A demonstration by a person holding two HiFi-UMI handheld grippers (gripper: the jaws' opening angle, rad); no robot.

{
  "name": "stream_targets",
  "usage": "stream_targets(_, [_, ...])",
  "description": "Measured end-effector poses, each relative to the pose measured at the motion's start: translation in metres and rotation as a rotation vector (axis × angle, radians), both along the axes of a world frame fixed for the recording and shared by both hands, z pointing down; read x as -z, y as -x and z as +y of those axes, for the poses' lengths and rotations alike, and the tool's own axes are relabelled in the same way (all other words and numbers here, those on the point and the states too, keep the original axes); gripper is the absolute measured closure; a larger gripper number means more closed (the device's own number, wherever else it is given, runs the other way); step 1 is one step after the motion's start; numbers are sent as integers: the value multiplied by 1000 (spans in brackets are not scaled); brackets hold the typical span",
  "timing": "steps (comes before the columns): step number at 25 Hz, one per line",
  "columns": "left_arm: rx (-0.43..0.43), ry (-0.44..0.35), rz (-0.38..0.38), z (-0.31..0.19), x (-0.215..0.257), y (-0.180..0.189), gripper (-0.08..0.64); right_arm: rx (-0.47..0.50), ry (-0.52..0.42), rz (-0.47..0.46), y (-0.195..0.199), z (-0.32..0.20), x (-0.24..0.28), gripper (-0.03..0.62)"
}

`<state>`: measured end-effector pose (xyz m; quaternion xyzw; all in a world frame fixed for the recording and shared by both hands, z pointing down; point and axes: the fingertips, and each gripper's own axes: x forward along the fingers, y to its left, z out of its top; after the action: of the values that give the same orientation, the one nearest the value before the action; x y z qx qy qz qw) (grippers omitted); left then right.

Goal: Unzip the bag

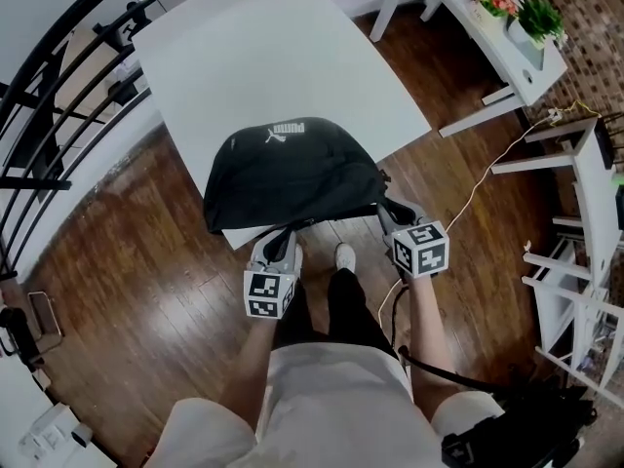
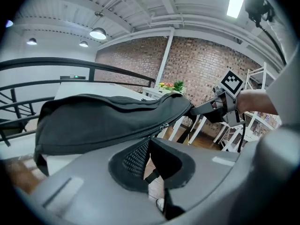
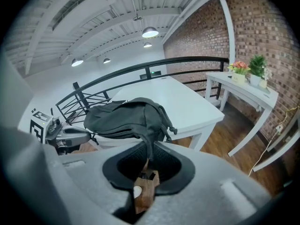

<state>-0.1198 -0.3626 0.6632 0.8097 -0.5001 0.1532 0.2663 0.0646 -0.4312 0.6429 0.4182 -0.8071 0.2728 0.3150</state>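
A black bag (image 1: 292, 169) lies at the near edge of the white table (image 1: 244, 57). My left gripper (image 1: 280, 240) is at the bag's near left corner. In the left gripper view the bag (image 2: 108, 118) fills the middle, with a zipper line and its metal slider (image 2: 164, 125) just above my left gripper (image 2: 149, 161). That gripper is shut on a thin black pull tab (image 2: 151, 176). My right gripper (image 1: 390, 214) is at the bag's near right corner. In the right gripper view my right gripper (image 3: 149, 161) is shut on a black strap (image 3: 150, 144) that hangs from the bag (image 3: 126, 116).
A white side table (image 1: 507, 37) with potted plants stands at the far right by a brick wall. A black railing (image 1: 58, 66) runs along the left. The person's shoe (image 1: 345, 256) is on the wood floor below the table edge. A pale cable (image 1: 468, 203) crosses the floor.
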Motion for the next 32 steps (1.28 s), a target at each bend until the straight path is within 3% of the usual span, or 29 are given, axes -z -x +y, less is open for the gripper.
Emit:
stream_targets(15, [165,37,-103,23,-19,133,538,-93,-10,53,-5,1,-14,557])
stream_targets(25, [201,19,-158,31,-18,190,538,-135,-21,61,-8,1,-19,557])
stream_targets(32, [199,9,-175,34,-22,206,538,-144,-36,81,-8,2,-23,557])
